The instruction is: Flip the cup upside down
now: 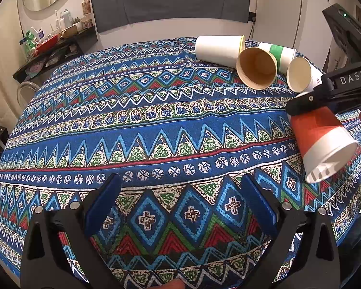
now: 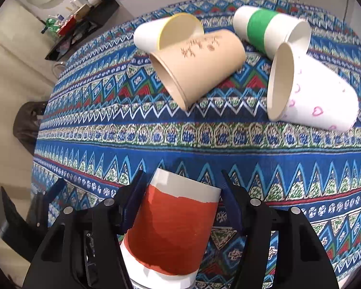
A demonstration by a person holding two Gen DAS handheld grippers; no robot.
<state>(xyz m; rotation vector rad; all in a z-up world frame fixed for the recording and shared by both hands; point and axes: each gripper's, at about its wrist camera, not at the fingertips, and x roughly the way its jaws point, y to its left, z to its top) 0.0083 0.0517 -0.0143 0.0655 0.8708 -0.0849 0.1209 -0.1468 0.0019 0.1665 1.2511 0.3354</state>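
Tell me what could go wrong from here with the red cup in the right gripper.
1. The right gripper holds the red cup tilted above the tablecloth; thin paper walls may crush or slip out while it turns.
2. Four cups lie on their sides close behind, the heart-print cup nearest; a wide swing might knock them rolling.
3. The cloth looks wrinkled near the tan cup, so a cup set down there could tip.

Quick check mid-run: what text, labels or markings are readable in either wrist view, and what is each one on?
"DAS": white letters on the right gripper body, cut off at the frame edge.
Brown handwritten marks on the tan cup: too scrawled to read.
Pink heart doodles on the white cup: signs, no words.
Red cup: no text visible.
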